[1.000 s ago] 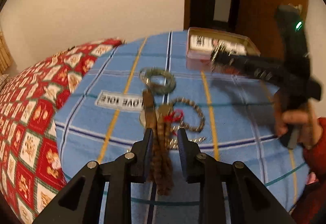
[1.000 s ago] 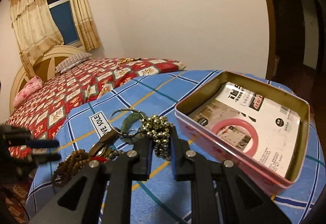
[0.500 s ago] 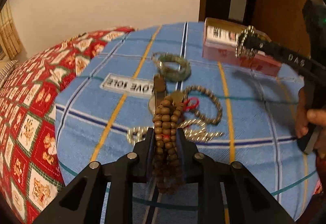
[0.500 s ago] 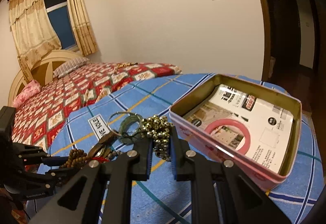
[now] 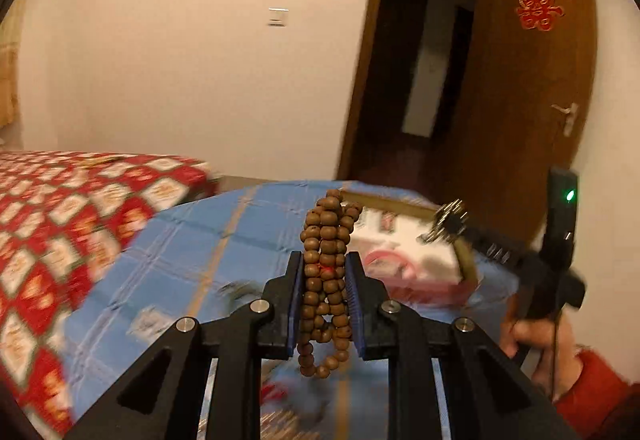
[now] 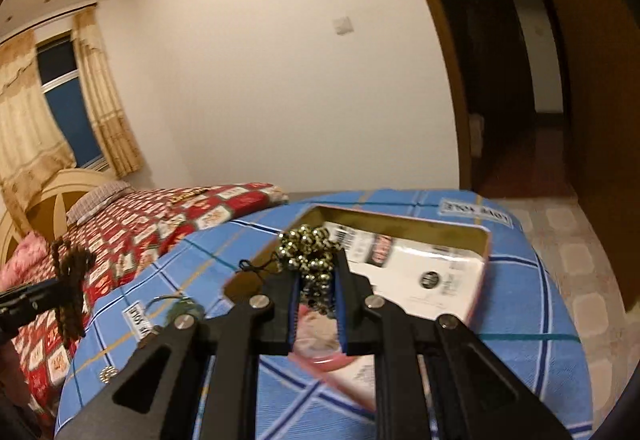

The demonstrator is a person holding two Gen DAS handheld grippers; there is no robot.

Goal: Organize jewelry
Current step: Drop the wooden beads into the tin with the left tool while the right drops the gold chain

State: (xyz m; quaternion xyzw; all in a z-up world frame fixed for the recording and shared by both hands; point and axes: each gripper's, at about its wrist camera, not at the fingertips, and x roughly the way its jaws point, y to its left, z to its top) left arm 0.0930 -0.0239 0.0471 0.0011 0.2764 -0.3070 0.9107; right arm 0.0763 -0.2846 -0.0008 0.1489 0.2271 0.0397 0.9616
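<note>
My left gripper (image 5: 324,260) is shut on a bunched strand of brown wooden beads (image 5: 328,224), held up above the blue checked tablecloth (image 5: 200,240). My right gripper (image 6: 318,268) is shut on a cluster of shiny metal beads (image 6: 306,248), which hangs over the near end of the open pink tin (image 6: 484,244). A pink bangle (image 5: 404,268) lies inside the tin. In the left wrist view, the right gripper (image 5: 448,220) reaches in from the right over the tin (image 5: 384,200). The right wrist view shows the left gripper (image 6: 72,280) at the far left with its brown beads.
A green bangle (image 6: 182,306) and a small gold piece (image 6: 107,374) lie on the cloth left of the tin. Blurred chain and a red tassel (image 5: 276,388) lie below my left fingers. A red-quilted bed (image 5: 60,208) is to the left, and an open door (image 5: 532,80) to the right.
My left jaws closed on the brown beads and lifted them off the cloth. My right gripper carried the metal beads from beside the tin to over it.
</note>
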